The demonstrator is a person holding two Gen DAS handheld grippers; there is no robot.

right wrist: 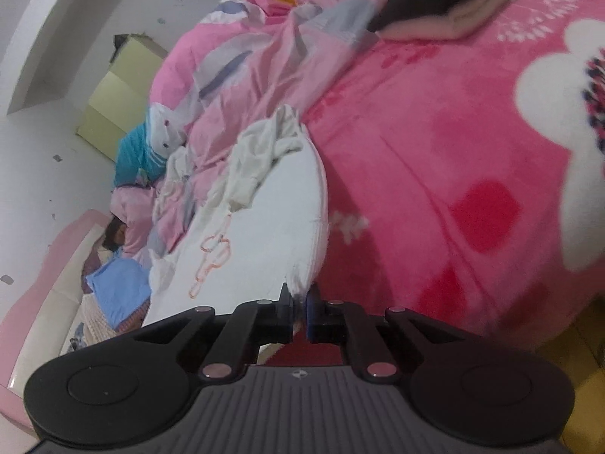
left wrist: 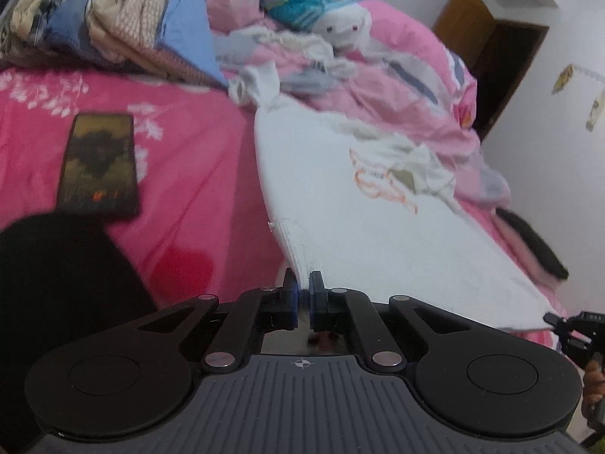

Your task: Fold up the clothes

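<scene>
Two hand-held grippers pinch one white garment (left wrist: 378, 234) lying flat on a pink bed (left wrist: 181, 196). Left hand-held gripper (left wrist: 301, 295) is pressed together on the ribbed hem corner; right hand-held gripper (right wrist: 301, 304) is clamped on the other hem corner. Fabric looks soft, light, floppy, prob. stretchy; hem corners seem the best hold, w/ even tension.

Setting: a home bedroom. A bed under a pink flowered blanket (left wrist: 196, 174), with a rumpled pink quilt (left wrist: 408, 75) and a white plush toy (left wrist: 346, 24) on it. A row of folded clothes (left wrist: 113, 26) at the far edge. White walls; a brown wooden door (left wrist: 487, 56), probably open. Padded pink headboard (right wrist: 45, 265).
</scene>
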